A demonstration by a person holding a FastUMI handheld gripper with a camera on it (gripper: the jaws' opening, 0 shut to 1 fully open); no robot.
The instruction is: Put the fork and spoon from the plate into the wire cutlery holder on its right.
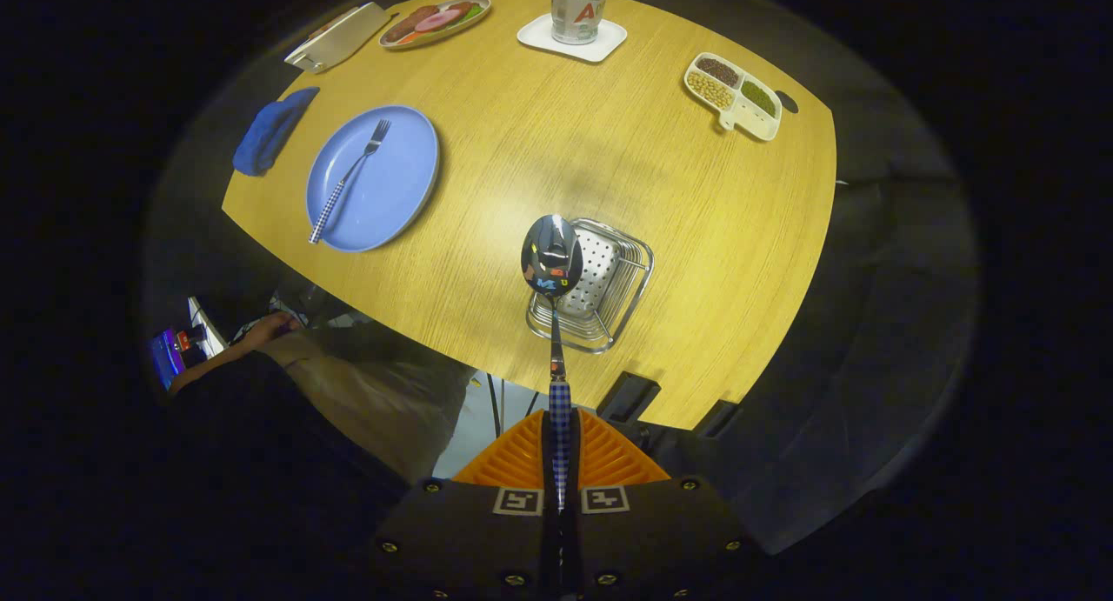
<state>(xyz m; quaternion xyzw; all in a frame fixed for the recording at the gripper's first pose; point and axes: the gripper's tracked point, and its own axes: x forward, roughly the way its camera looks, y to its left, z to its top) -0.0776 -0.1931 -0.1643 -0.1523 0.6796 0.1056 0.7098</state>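
Note:
My gripper (560, 449) is shut on the checked handle of the spoon (552, 257), both fingers pressing on it. The spoon stands out ahead of the fingers, its shiny bowl held in the air over the wire cutlery holder (609, 301), which sits near the table's near edge. To the left of the holder lies the blue plate (400, 201) with the fork (348, 179) resting across it, tines pointing away from me. I look down on the wooden table (556, 149) from well above.
A blue cloth (269, 131) lies left of the plate. Farther off are a can (578, 8) on a white coaster, a divided dish of beans (732, 95), a plate of food (435, 20) and a white tray (337, 36). A person's hand (265, 330) shows below the table's left edge.

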